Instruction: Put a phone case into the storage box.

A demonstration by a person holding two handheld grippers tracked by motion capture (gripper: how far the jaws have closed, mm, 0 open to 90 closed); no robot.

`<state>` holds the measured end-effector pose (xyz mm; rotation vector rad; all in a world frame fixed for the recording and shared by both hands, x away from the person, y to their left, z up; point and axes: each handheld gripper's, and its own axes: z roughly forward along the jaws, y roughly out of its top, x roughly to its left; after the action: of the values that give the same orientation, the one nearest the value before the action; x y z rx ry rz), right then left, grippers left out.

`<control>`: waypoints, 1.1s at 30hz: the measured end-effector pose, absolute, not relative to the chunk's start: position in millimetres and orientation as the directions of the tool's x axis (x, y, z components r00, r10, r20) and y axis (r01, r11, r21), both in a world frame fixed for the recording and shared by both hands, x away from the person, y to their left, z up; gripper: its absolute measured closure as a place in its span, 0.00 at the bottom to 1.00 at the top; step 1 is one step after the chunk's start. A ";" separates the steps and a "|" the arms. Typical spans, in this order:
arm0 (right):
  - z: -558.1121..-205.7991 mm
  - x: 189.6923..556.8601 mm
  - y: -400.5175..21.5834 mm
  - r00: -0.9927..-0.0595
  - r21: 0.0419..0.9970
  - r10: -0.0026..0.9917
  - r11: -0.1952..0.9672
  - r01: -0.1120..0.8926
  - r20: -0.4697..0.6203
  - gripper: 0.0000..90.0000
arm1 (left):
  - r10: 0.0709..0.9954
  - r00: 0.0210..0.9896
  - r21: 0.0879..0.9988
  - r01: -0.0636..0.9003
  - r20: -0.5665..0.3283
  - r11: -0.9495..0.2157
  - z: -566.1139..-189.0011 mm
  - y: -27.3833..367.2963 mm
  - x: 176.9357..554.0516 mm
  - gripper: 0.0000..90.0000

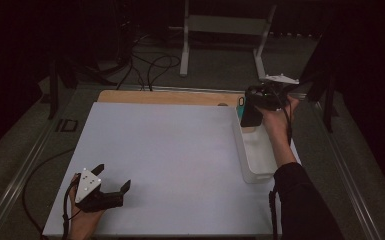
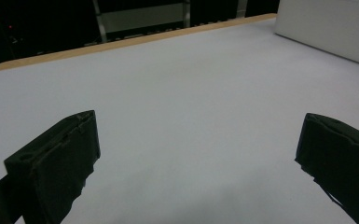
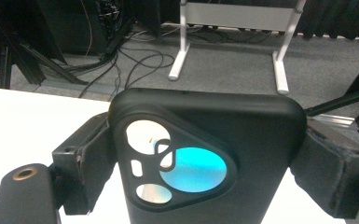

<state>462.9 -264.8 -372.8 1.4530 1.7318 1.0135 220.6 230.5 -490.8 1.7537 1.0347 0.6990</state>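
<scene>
A black phone case (image 3: pixel 214 140) with a three-cornered camera cut-out stands upright between the jaws of my right gripper (image 3: pixel 205 144), which is shut on its sides. Teal and silver show through the cut-out. From above, the case (image 1: pixel 250 114) hangs over the far end of a white bin (image 1: pixel 254 165), with the right gripper (image 1: pixel 258 102) above it. My left gripper (image 1: pixel 114 176) rests low over the near left corner of the white board (image 1: pixel 170 150). Its jaws stand wide apart, and bare board lies between them at the left gripper (image 2: pixel 196 154).
The white board lies on a wooden table whose edge (image 1: pixel 170 96) shows at the far side. The bin's wall (image 2: pixel 326 28) lies off to the right of my left gripper. Past the table are floor cables (image 1: pixel 150 65) and a white metal stand (image 1: pixel 225 25).
</scene>
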 end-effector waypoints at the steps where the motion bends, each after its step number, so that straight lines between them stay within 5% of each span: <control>1: -373.6 463.1 -264.5 -0.173 0.873 0.985 0.085 0.480 -0.001 0.15 | 0.878 0.478 0.923 0.336 0.006 -0.189 -490.8 230.5 220.8 0.00; 33: -416.1 475.8 -258.3 -0.153 0.828 0.988 0.103 0.551 -0.021 0.15 | 0.878 0.478 0.922 0.338 0.008 -0.192 -491.2 231.2 220.9 0.00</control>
<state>475.8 -258.3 -416.1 1.5066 1.7782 0.9236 220.9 231.2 -491.2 1.7547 1.0369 0.6980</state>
